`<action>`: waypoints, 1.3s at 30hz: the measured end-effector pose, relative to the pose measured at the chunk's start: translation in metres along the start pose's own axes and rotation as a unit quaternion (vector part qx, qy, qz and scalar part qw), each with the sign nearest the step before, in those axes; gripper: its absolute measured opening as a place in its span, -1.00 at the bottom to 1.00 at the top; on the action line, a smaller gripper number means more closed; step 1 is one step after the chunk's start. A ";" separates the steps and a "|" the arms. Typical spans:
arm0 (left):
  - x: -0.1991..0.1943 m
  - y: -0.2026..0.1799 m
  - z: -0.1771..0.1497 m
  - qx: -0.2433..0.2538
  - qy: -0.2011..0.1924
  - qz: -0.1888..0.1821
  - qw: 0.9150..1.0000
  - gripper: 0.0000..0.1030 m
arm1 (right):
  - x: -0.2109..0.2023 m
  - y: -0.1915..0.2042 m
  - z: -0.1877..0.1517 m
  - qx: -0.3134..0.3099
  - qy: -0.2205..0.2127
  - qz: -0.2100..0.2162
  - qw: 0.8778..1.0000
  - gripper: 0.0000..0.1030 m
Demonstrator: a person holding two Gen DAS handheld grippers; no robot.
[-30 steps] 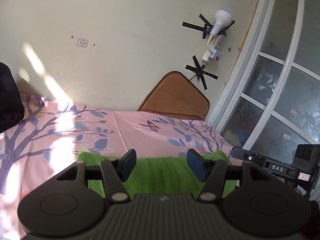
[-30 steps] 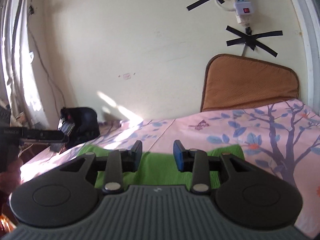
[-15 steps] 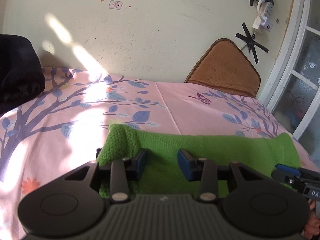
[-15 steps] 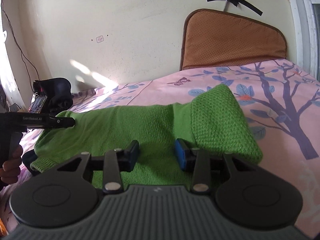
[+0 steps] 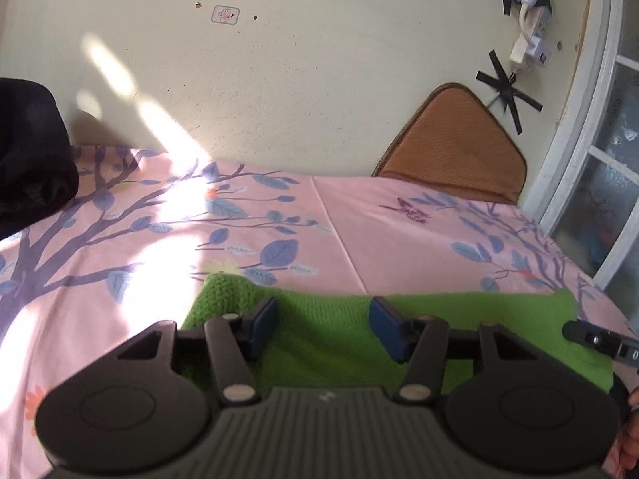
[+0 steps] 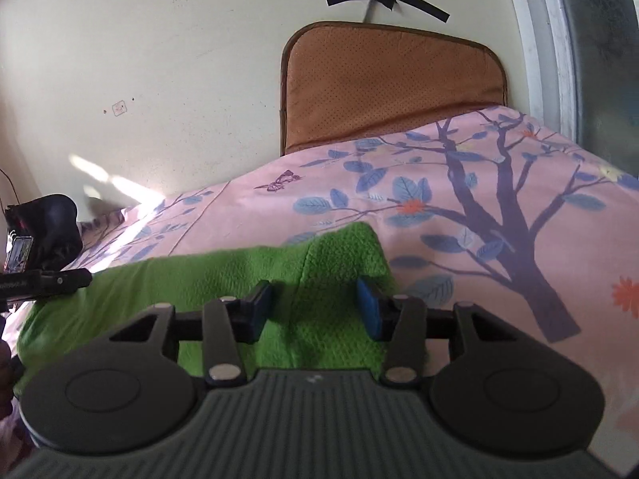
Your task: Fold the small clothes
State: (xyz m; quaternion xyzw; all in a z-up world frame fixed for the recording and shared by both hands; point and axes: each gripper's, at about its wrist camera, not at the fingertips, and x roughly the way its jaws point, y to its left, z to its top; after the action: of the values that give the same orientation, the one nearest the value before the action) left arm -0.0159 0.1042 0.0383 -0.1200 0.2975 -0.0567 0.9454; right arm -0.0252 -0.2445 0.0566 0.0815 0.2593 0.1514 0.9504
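Green knit garment [image 5: 331,335] flat on the bed's near edge, your left gripper [image 5: 323,329] and right gripper [image 6: 315,307] just opening, jaws apart above it, gripping nothing.

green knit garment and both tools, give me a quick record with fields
garment: green knit garment, lying flat on the pink tree-print sheet
left tool: over the garment's left end, jaws just opened, pads apart, nothing pinched
right tool: over its right end, jaws just opened, nothing pinched
behind: brown cushion against the wall
fold state: sleeve ends folded in at both ends
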 end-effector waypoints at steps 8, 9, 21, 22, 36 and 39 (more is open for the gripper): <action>-0.005 -0.009 -0.009 0.033 -0.024 0.009 0.999 0.13 | -0.006 0.012 -0.006 -0.038 -0.007 -0.017 0.999 0.05; -0.005 -0.007 -0.009 0.027 -0.024 0.003 0.999 0.15 | -0.007 0.011 -0.006 -0.033 -0.009 -0.014 0.999 0.05; -0.005 -0.015 -0.012 0.048 -0.025 -0.001 0.999 0.49 | -0.012 -0.002 -0.005 0.010 -0.020 0.013 1.000 0.09; -0.005 -0.015 -0.012 0.049 -0.025 -0.001 0.999 0.49 | -0.012 -0.002 -0.005 0.009 -0.020 0.015 1.000 0.11; -0.004 -0.019 -0.013 0.061 -0.030 0.011 0.998 0.49 | -0.013 -0.002 -0.005 0.011 -0.020 0.021 1.000 0.18; -0.004 -0.020 -0.014 0.063 -0.032 0.013 0.997 0.49 | -0.013 -0.003 -0.005 0.014 -0.020 0.024 0.999 0.18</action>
State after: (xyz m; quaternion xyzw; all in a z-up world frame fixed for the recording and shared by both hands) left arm -0.0283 0.0833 0.0346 -0.0580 0.2642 -0.0596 0.9609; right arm -0.0374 -0.2514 0.0578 0.1044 0.2400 0.1691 0.9502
